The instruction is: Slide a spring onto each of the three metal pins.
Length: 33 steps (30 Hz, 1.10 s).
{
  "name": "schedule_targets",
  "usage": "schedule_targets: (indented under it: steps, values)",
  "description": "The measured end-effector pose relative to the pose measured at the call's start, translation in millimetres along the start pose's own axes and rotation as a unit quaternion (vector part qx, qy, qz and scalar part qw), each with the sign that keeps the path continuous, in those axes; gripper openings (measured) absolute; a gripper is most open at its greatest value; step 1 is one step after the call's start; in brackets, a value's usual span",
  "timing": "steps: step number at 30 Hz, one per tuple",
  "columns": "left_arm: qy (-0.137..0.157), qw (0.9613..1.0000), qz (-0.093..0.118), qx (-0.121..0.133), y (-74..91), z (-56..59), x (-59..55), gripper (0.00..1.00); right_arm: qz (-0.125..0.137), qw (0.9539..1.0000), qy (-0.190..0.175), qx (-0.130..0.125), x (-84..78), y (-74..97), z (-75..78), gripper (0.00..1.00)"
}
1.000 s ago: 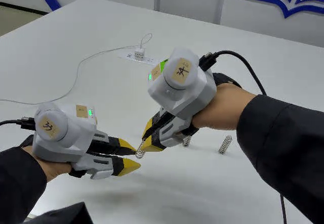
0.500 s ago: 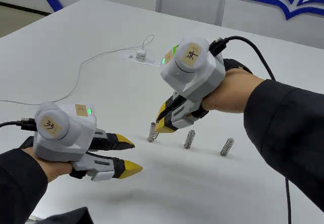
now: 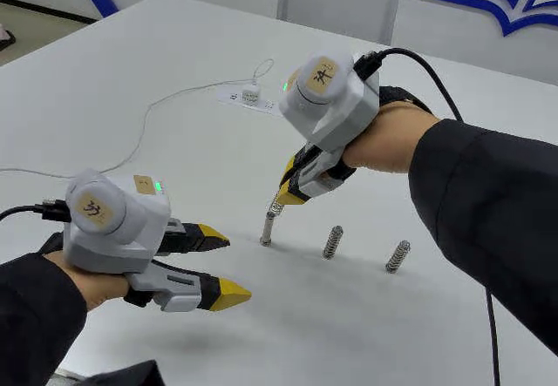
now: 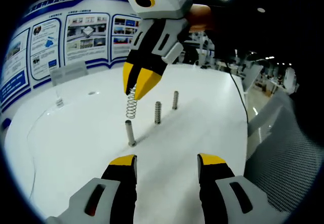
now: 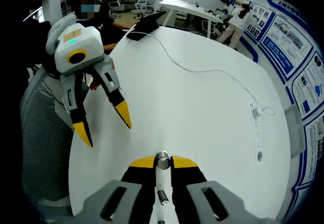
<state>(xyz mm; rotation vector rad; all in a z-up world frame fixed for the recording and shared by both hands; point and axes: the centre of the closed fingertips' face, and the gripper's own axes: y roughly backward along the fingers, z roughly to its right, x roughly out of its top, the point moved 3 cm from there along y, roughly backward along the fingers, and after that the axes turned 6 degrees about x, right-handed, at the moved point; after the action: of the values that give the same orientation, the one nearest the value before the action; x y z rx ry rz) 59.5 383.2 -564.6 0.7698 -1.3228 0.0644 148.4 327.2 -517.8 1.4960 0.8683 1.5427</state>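
Since 1 second ago the right gripper [image 3: 287, 199] has lifted from low over the bench [image 3: 174, 64], where its tips were close to those of the left gripper [image 3: 223, 265]. It now hangs above the bare pin [image 3: 267, 231]. The left gripper has kept its place at the lower left.

The right jaws are pinched narrow on 1 spring [image 3: 275, 208], gripped by its upper coils. The rest of the spring hangs free below the yellow tips. Its lower end sits right over the top of the bare pin, roughly in line with it; whether they touch cannot be told. In the right gripper view the spring runs straight down the middle between the 2 jaws.

The left jaws stand wide apart with nothing between them, pointing toward the bare pin from near it.

There are 3 pins, upright in a row on the bench. 1 is bare, and the 2 sprung pins [image 3: 332, 242] to its right each carry a spring. That makes 3 springs, with 2 seated and 1 held.
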Motion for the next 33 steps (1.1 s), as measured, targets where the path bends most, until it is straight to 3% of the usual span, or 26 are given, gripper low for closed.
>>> schedule_targets:
  steps: [18, 33]
  values:
    - [0.009, 1.0, -0.004, 0.002, -0.7, -0.8, -2.1, 0.53, -0.031, 0.9994, 0.002, 0.018, 1.7, -22.0, 2.8, 0.12]
    - [0.012, 0.9999, -0.004, 0.003, -1.2, -2.2, -3.1, 0.53, -0.072, 0.9967, -0.024, 0.03, -12.2, -51.0, 0.5, 0.12]
